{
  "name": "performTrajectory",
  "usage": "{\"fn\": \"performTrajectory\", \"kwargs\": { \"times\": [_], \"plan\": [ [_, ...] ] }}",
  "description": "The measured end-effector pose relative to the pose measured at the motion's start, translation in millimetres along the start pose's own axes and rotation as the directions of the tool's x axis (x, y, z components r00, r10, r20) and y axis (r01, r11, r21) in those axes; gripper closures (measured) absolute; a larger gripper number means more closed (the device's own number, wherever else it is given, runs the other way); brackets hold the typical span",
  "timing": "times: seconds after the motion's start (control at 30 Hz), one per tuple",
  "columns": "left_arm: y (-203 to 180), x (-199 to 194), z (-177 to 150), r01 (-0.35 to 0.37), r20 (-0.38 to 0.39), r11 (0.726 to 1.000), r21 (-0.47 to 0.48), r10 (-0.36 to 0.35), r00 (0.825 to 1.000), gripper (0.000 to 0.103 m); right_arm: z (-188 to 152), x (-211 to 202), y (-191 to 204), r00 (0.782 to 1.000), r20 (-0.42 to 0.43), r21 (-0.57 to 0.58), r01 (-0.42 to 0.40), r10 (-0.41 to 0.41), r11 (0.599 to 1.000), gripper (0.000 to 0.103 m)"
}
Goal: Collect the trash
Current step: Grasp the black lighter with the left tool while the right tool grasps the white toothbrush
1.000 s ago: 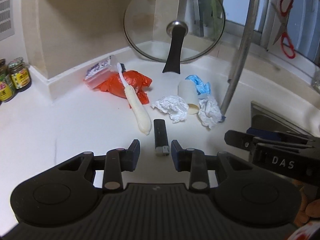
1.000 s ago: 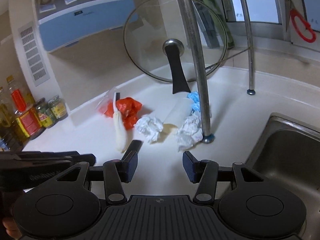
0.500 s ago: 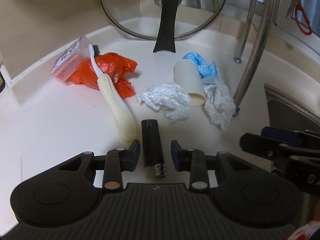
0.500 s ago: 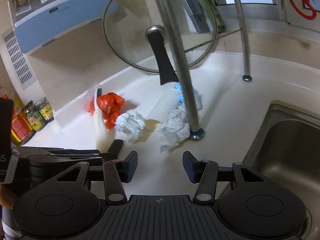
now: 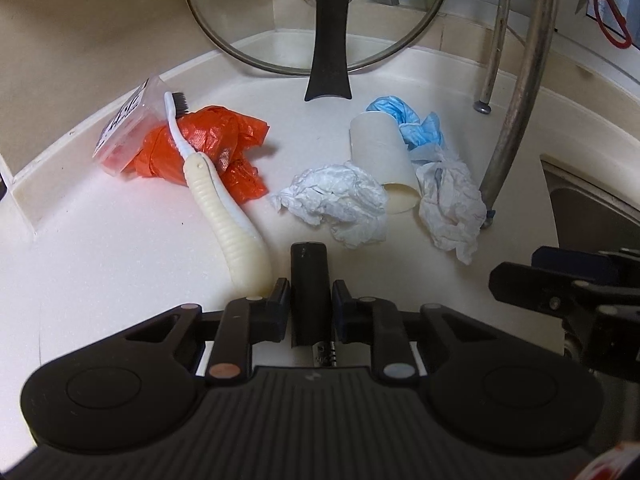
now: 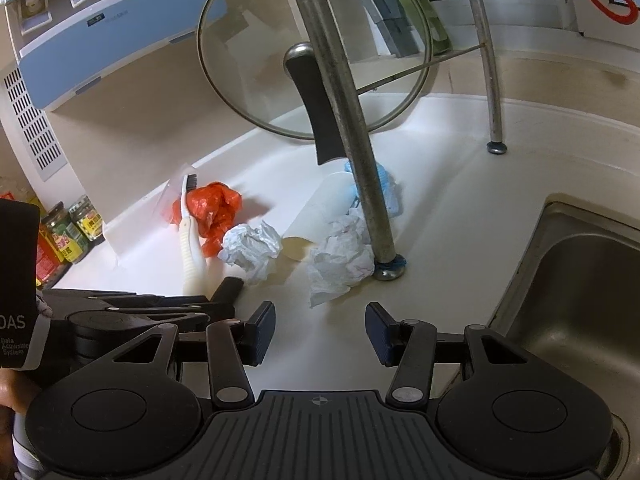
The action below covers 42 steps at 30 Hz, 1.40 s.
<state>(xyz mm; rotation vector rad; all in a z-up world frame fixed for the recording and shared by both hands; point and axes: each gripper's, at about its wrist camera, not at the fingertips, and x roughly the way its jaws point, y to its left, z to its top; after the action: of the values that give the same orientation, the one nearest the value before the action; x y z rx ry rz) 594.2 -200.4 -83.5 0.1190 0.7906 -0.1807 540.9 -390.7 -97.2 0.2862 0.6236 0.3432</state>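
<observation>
My left gripper [image 5: 310, 300] is shut on a black lighter [image 5: 309, 276] lying on the white counter [image 5: 120, 248]. A cream-handled toothbrush [image 5: 224, 204] lies just left of it, over a red plastic bag [image 5: 208, 140]. Beyond are crumpled white tissue [image 5: 340, 200], a paper cup [image 5: 380, 152] on its side, a blue glove [image 5: 408, 120] and another crumpled tissue [image 5: 452, 208]. My right gripper [image 6: 320, 332] is open and empty above the counter, near the tissue [image 6: 340, 260] by the rack leg. The lighter's tip [image 6: 230, 286] shows at its left.
A glass pot lid [image 5: 316, 20] leans against the back wall. Metal rack legs [image 5: 516, 100] stand right of the trash. A steel sink [image 6: 576, 312] lies at the right. Sauce jars [image 6: 76, 232] stand at the far left.
My left gripper has moved forward over the lighter and closed its fingers on it. My right gripper has moved slightly forward and stayed open.
</observation>
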Motion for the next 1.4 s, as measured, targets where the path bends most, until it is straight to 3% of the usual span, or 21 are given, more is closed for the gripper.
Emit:
{"fn": "performTrajectory", "kwargs": {
  "times": [0.27,0.67,0.77,1.03,1.3,1.33,1.4],
  "plan": [
    [15,-37,-9,0.013,0.074,0.999,-0.03,-0.011,0.997,0.083,7,1,6,0.998,0.023,-0.016,-0.06,0.06,0.998,0.052],
    [95,-93,-20,-0.153,0.128,0.966,-0.208,0.182,0.975,0.084,30,44,60,0.974,0.027,-0.207,-0.215,0.225,0.954,0.052],
    [112,-99,-21,-0.188,0.129,0.951,-0.245,0.224,0.966,0.084,36,64,75,0.968,0.006,-0.24,-0.244,0.252,0.94,0.058],
    [141,-106,-28,-0.253,0.104,0.916,-0.312,0.298,0.949,0.084,44,117,99,0.972,-0.045,-0.301,-0.232,0.229,0.925,0.063],
    [150,-107,-36,-0.281,0.076,0.897,-0.34,0.324,0.943,0.084,41,142,105,0.977,-0.073,-0.315,-0.212,0.199,0.925,0.065],
    [150,-108,-37,-0.282,0.075,0.897,-0.34,0.325,0.943,0.084,41,143,104,0.977,-0.073,-0.313,-0.212,0.199,0.926,0.066],
    [149,-110,-38,-0.282,0.075,0.897,-0.34,0.324,0.943,0.084,41,145,105,0.979,-0.073,-0.315,-0.206,0.193,0.926,0.081]
  ]
}}
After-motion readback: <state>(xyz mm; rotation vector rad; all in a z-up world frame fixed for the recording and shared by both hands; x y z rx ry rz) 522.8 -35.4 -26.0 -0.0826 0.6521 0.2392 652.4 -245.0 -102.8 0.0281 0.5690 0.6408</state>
